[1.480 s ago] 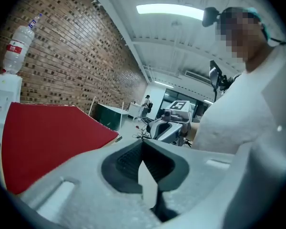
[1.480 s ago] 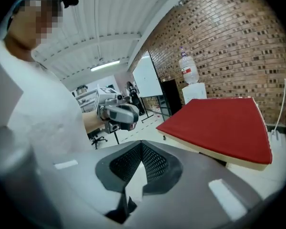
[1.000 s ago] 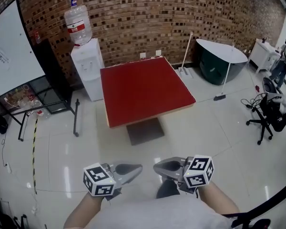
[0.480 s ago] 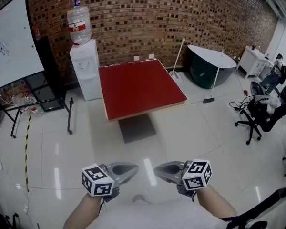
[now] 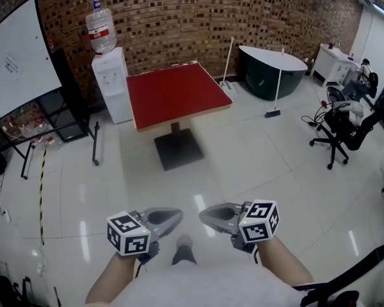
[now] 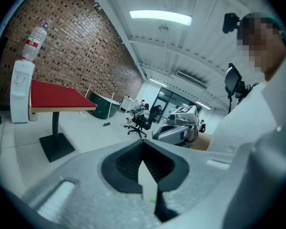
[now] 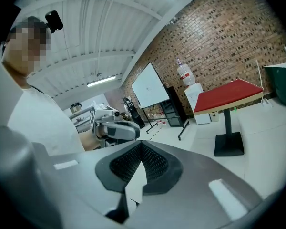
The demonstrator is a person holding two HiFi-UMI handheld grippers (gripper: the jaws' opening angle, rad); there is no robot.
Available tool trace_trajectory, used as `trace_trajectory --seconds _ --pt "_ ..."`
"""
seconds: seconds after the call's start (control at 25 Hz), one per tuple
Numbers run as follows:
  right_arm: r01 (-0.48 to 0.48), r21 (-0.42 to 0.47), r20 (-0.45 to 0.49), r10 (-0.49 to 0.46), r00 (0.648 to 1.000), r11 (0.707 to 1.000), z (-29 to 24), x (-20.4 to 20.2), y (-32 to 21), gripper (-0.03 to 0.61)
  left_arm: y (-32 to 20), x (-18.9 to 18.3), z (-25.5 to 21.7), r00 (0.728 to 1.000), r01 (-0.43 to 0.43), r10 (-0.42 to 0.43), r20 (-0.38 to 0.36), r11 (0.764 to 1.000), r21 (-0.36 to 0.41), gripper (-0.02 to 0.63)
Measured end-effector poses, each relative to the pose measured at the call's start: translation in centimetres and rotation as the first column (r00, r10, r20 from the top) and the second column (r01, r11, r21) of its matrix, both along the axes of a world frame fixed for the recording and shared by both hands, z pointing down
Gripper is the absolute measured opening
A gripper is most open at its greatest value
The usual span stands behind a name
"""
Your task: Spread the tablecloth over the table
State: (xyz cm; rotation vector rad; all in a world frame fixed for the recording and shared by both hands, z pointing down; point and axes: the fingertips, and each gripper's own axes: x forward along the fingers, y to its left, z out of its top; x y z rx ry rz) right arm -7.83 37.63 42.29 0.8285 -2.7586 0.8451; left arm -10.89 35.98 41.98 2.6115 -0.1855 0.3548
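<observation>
The floor (image 5: 262,171) between me and the table (image 5: 187,116) is wide and glossy, and I stand well apart from it. My main risk is judging the job from here. The red cloth (image 5: 173,89) lies flat on the top, as far as I can tell, but the table's tan edge shows bare along the near sides. I think the cloth barely reaches the rim, and I cannot see how it sits on the far side. If it needs a tug, pulling from one edge alone could drag the whole sheet askew or off. The cooler (image 5: 113,85) stands just beside the table's left side, so a reach there could knock it. Neither gripper can take hold as it is now, and poking pressed tips at the fabric would only bunch it. Both forearms are tucked at my waist, level and tipped slightly down, angled in toward each other. The left gripper (image 5: 175,215) and right gripper (image 5: 205,213) are near one another over my shoe. The left fingers (image 6: 121,165) are pressed together on nothing, and so are the right fingers (image 7: 158,165).
</observation>
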Motion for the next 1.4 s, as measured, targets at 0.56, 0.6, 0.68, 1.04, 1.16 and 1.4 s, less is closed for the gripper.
trace_trajectory --seconds 0.56,0.6,0.68,1.04,1.16,1.4 --pt "-0.009 0.107 -0.083 0.018 0.996 0.994 -3.1 1.4 11.7 -0.002 11.3 0.3 -3.0 0.999 0.036 -0.036 0.01 0.997 0.064 0.002" --pt "-0.009 0.112 -0.082 0.018 0.996 0.994 -3.3 1.5 11.9 -0.002 11.3 0.3 -3.3 0.999 0.037 -0.037 0.005 0.997 0.069 0.002" --pt "-0.012 0.114 -0.079 0.021 0.997 0.993 -3.5 1.6 12.3 -0.002 11.4 0.3 -3.7 0.999 0.033 -0.034 0.007 0.996 0.083 0.002" --pt "-0.009 0.107 -0.081 0.018 0.997 0.994 -3.0 0.3 12.8 -0.002 12.4 -0.7 -2.6 0.999 0.032 -0.032 0.004 0.998 0.05 0.002" --pt "-0.011 0.102 -0.075 0.019 0.997 0.995 -2.9 0.3 12.8 -0.002 12.3 -1.0 -2.8 0.999 0.036 -0.036 0.004 0.998 0.057 0.002" --pt "0.0 0.089 -0.082 0.007 0.997 0.996 -2.5 -0.1 12.8 -0.002 12.3 -1.7 -2.0 0.999 0.042 -0.042 0.002 0.998 0.039 0.002"
